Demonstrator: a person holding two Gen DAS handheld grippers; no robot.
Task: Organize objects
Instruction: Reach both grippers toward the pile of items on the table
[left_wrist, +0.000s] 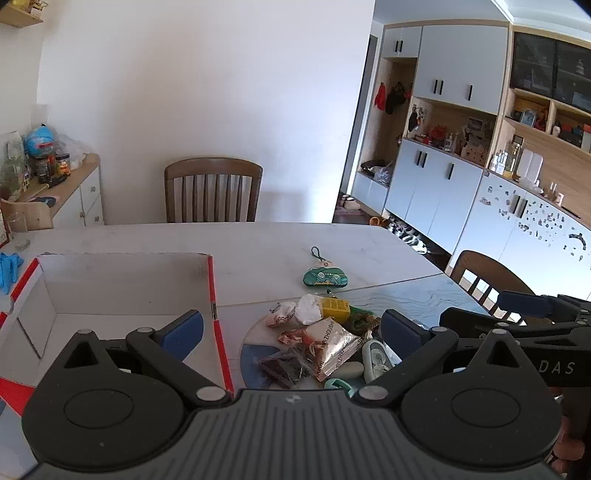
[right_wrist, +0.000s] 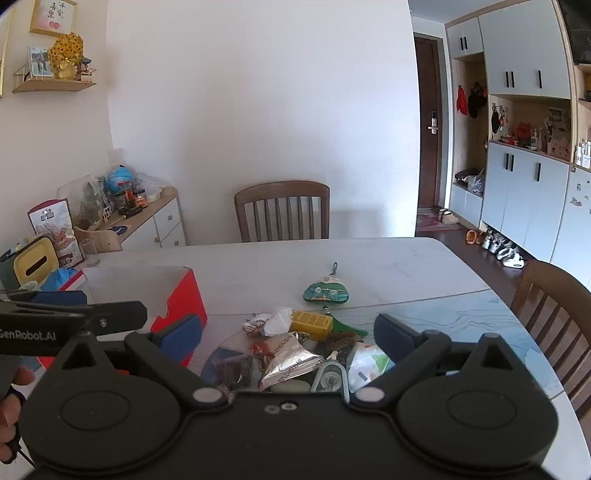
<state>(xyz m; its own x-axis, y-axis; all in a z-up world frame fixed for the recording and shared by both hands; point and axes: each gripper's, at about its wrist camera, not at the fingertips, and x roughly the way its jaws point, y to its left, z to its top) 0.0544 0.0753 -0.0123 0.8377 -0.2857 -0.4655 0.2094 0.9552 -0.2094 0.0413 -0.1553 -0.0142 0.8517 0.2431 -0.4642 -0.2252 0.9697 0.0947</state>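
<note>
On the white table (left_wrist: 258, 243), left gripper (left_wrist: 291, 332) and right gripper (right_wrist: 288, 332) both hover spread wide, holding nothing, over the snack-packet pile (left_wrist: 321, 347) beside the red-and-white cardboard box (left_wrist: 110, 288).

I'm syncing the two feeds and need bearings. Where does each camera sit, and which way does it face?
Left wrist view: rides the left tool, open, looking across the table over the open box and the pile of small items; the right tool enters at right.
Right wrist view: rides the right tool, open, facing the same pile; the left tool and a hand show at left.
Shared: box, green pouch, far chair.
</note>
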